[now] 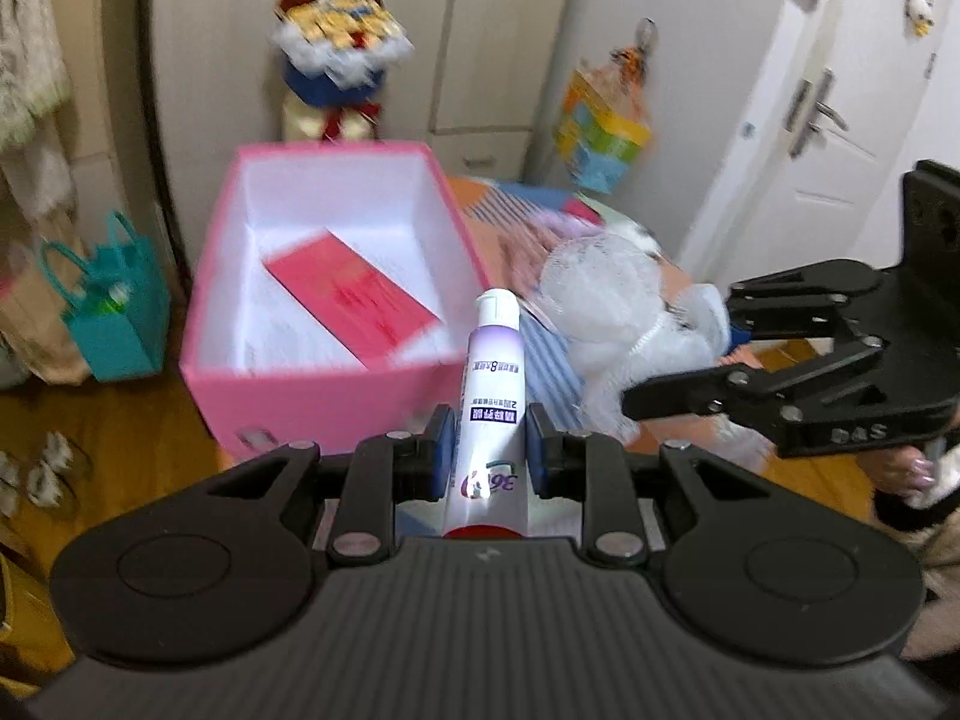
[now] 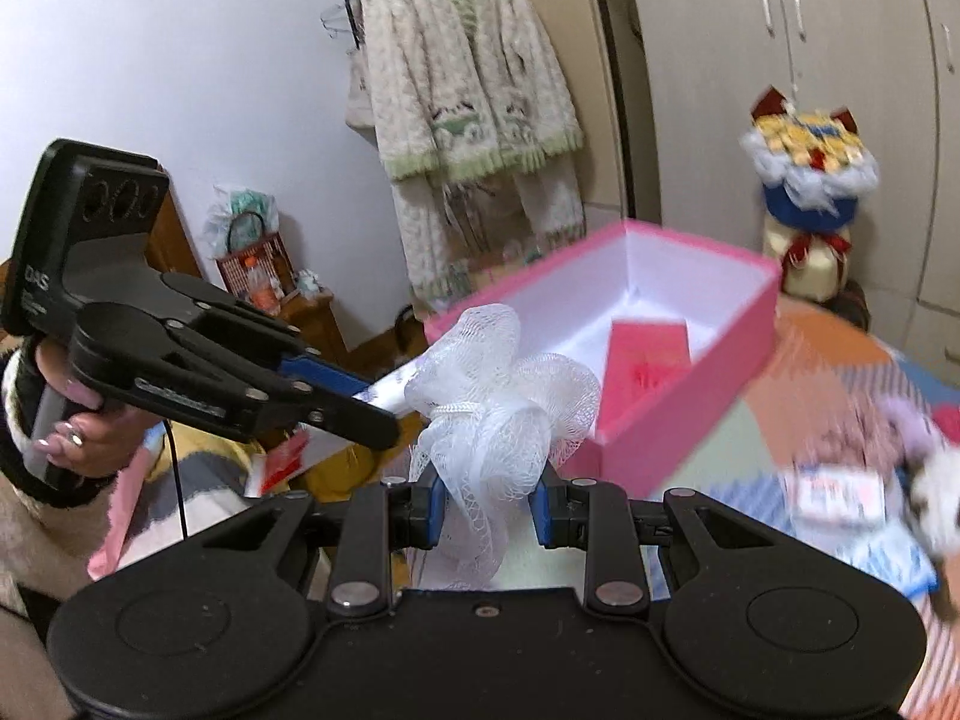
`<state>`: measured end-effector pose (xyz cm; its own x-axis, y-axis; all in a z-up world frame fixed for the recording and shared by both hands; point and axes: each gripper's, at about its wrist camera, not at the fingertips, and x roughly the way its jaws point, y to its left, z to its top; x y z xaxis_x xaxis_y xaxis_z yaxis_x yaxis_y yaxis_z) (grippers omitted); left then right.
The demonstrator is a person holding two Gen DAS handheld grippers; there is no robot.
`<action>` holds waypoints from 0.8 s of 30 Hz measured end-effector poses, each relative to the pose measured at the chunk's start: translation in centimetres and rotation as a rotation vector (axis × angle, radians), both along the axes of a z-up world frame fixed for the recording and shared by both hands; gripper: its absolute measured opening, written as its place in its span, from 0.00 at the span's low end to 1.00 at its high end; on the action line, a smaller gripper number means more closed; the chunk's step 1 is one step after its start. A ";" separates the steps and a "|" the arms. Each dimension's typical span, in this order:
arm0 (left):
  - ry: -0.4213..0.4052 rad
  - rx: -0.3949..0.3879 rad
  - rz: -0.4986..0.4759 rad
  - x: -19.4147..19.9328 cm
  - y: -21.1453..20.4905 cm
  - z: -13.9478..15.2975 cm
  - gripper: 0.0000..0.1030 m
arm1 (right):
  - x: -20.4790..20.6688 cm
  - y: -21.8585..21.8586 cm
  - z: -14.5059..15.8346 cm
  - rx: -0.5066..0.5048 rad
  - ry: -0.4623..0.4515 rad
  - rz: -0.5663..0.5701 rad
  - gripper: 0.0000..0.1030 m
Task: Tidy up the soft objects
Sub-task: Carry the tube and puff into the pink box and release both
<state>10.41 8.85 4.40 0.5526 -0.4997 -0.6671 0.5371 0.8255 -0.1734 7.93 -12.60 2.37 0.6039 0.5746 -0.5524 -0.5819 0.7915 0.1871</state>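
My left gripper [image 1: 485, 456] is shut on a white and purple tube [image 1: 489, 396], cap pointing away, held just in front of an open pink box [image 1: 300, 387]. A red envelope [image 1: 351, 297] lies inside the box. My right gripper [image 2: 489, 510] is shut on a white mesh bath sponge [image 2: 501, 396], held up in front of the pink box [image 2: 678, 420]. In the left wrist view the right gripper [image 1: 678, 387] and the sponge [image 1: 606, 324] are to the right of the tube. In the right wrist view the left gripper [image 2: 360, 414] is at the left with the tube.
A patterned bedspread [image 1: 528, 210] lies under the box. A plush toy [image 2: 936, 498] and a small card [image 2: 837, 495] lie on it at the right. A teal bag [image 1: 114, 312] stands on the wood floor. A bouquet [image 1: 336, 54] stands behind the box. A cardigan [image 2: 474, 96] hangs on the wall.
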 end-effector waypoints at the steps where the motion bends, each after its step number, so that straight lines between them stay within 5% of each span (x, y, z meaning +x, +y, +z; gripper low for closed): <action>1: -0.009 0.005 0.012 1.0 0.0 0.2 0.23 | 0.6 0.2 0.4 -0.002 -0.013 0.002 0.31; 10: -0.057 0.091 0.141 11.3 -1.2 -0.7 0.23 | 10.1 2.1 1.4 -0.048 -0.062 -0.072 0.31; 19: 0.066 0.178 0.240 21.5 -3.2 -6.0 0.23 | 21.8 2.9 -3.6 -0.120 0.107 -0.091 0.31; 24: 0.100 0.218 0.252 23.3 -3.7 -7.1 0.23 | 25.9 3.6 -5.9 -0.173 0.223 -0.089 0.31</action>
